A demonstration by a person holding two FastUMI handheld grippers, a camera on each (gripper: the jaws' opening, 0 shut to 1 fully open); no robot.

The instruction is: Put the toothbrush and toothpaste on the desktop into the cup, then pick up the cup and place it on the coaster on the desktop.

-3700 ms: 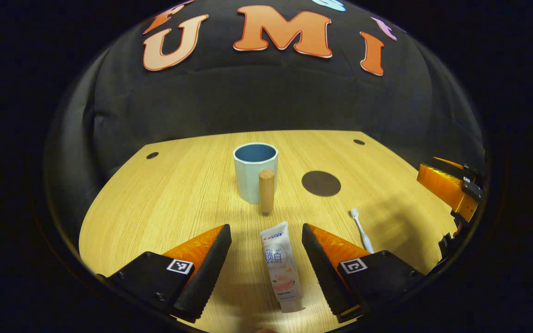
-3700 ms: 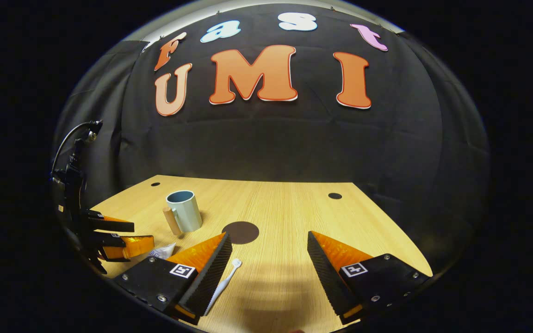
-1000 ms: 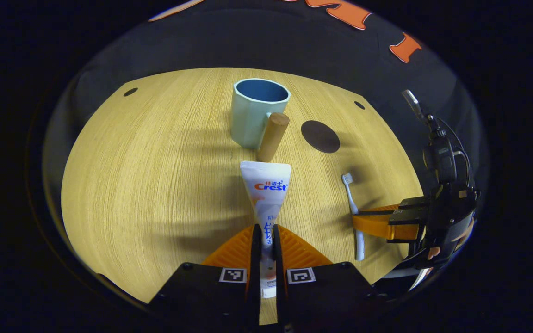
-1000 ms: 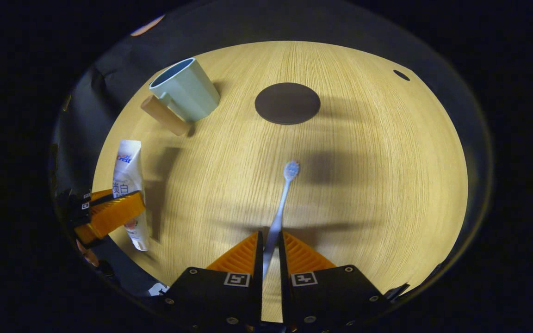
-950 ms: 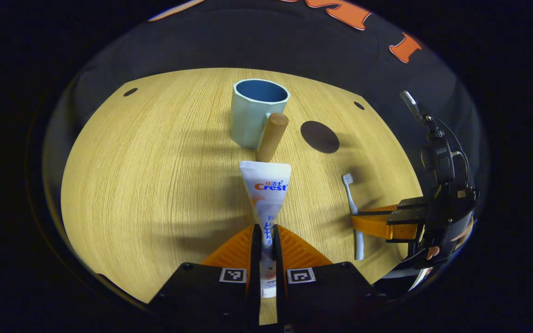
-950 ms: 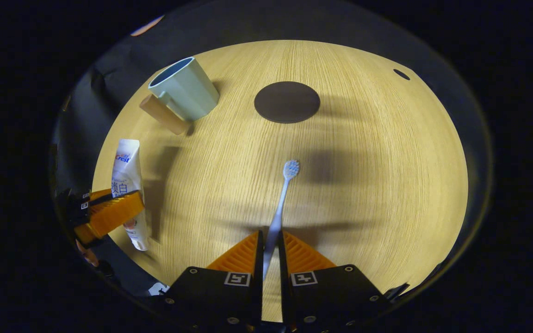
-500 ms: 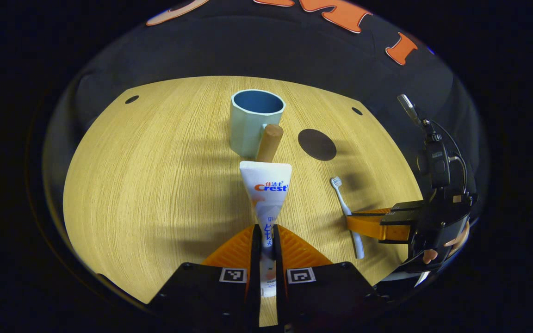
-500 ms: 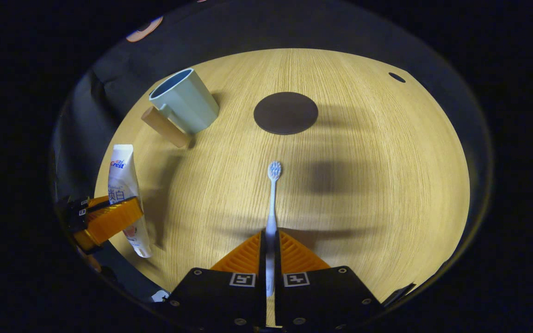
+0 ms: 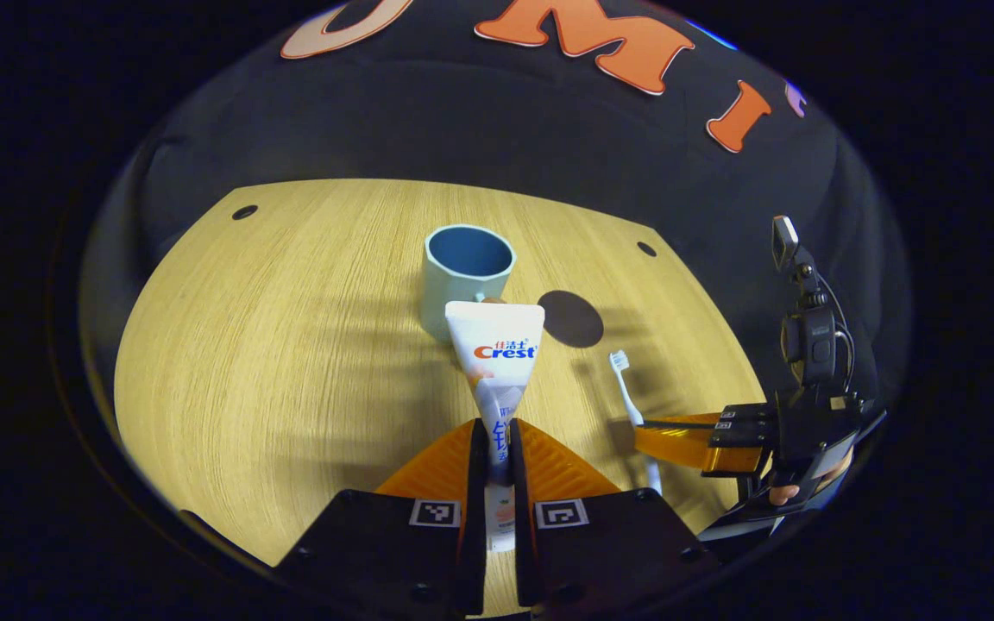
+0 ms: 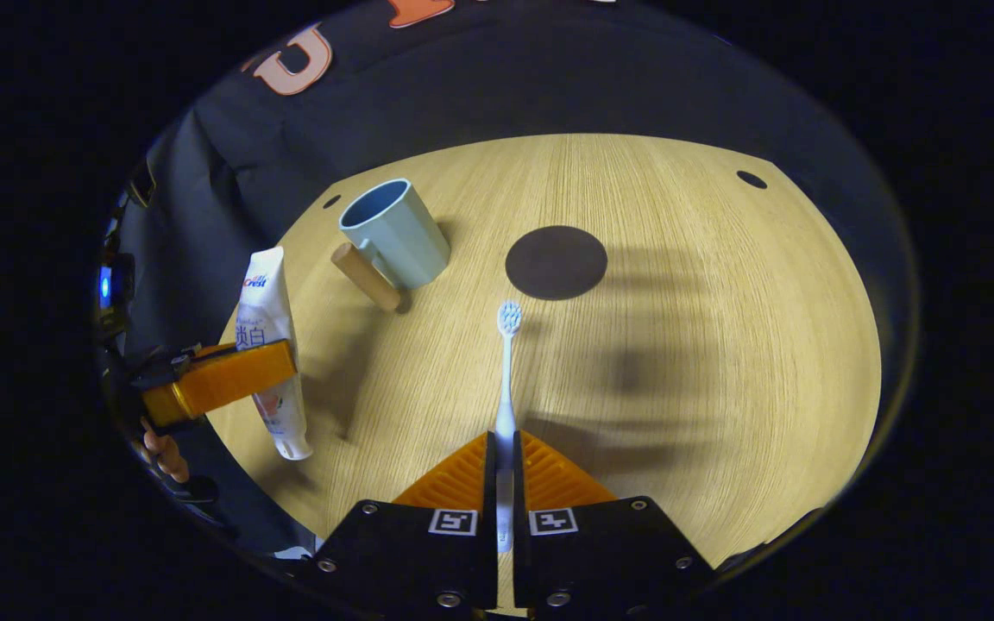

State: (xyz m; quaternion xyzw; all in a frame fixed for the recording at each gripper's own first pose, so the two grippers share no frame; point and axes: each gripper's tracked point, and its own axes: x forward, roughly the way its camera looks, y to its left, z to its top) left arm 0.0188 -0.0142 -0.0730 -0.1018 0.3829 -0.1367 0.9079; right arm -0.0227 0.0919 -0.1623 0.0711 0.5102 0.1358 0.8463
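Observation:
My left gripper (image 9: 497,440) is shut on a white toothpaste tube (image 9: 495,345), held above the desk with its flat end toward the pale blue cup (image 9: 465,274). The tube hides most of the cup's wooden handle. My right gripper (image 10: 504,448) is shut on a white toothbrush (image 10: 506,371), bristle head forward and lifted off the desk. In the right gripper view the cup (image 10: 395,233) stands upright at the upper left with its wooden handle (image 10: 365,276) toward me, and the left gripper (image 10: 221,379) holds the tube (image 10: 268,345) at the left. In the left gripper view the right gripper (image 9: 695,435) holds the toothbrush (image 9: 631,401) at the right.
A dark round coaster (image 10: 556,262) lies on the wooden desktop (image 10: 721,345) right of the cup; it is also the coaster (image 9: 571,318) beyond the tube. Small dark holes (image 10: 751,179) mark the desk's far corners. A person's fingers (image 10: 165,457) show under the left gripper.
Both grippers have risen and tipped back with the tube and toothbrush lifted off the desk. The tube's end now overlaps the cup's handle. Earlier, both grippers stood open over the lying items.

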